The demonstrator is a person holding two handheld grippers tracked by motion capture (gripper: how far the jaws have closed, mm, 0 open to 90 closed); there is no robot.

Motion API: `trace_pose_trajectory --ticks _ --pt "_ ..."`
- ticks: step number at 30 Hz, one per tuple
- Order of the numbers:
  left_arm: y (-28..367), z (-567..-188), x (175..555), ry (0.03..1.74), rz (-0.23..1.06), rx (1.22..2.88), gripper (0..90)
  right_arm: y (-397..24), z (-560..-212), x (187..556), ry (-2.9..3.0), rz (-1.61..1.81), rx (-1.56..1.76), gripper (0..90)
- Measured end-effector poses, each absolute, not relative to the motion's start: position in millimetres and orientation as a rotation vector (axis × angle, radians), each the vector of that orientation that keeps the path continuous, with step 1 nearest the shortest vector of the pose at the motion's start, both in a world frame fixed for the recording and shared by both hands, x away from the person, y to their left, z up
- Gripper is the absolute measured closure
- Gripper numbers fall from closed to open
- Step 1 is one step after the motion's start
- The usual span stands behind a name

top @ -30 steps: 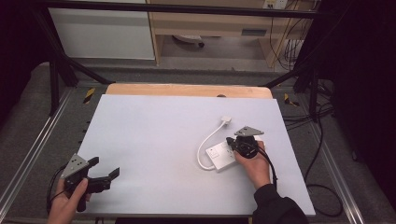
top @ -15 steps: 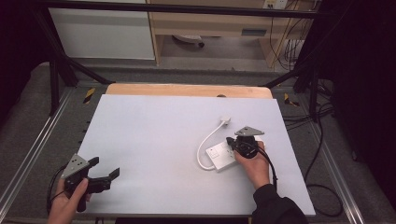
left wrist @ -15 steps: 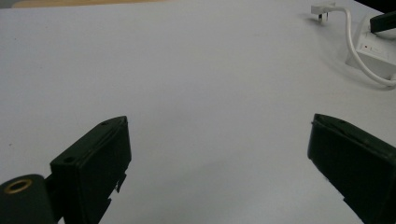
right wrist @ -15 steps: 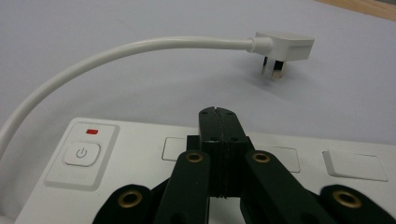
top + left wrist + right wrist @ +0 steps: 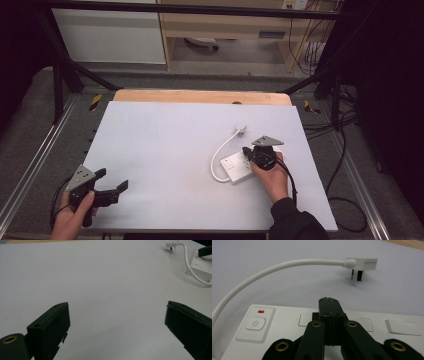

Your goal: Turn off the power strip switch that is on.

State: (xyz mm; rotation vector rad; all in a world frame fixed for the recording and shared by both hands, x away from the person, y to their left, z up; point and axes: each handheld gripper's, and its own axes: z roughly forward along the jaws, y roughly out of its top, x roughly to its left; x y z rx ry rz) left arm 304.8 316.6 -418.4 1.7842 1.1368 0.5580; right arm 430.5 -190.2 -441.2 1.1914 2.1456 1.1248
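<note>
A white power strip (image 5: 235,167) lies on the right half of the table, its white cable (image 5: 220,152) looping up to a white plug (image 5: 240,129). My right gripper (image 5: 246,151) is shut, its jaws pressed together with nothing between them, tips just over the strip's top face (image 5: 362,325) near the sockets. A power button (image 5: 255,323) with a red light above it sits at the strip's left end. My left gripper (image 5: 111,181) is open at the front left corner, jaws wide apart over bare table (image 5: 112,290); the strip (image 5: 200,265) and plug (image 5: 172,244) lie far ahead.
The pale grey table top (image 5: 165,140) has a wooden strip (image 5: 200,96) along its far edge. Black frame legs (image 5: 60,85) and metal rails flank the table. Cables (image 5: 345,130) hang on the floor at the right.
</note>
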Motion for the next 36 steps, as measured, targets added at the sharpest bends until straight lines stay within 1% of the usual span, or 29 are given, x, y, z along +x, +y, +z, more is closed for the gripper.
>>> trace_pose_trajectory --ticks 36 --pt "316.9 -418.6 304.9 1.137 0.560 1.785 5.8 -191.9 -442.4 430.6 2.144 1.128 1.199 90.0"
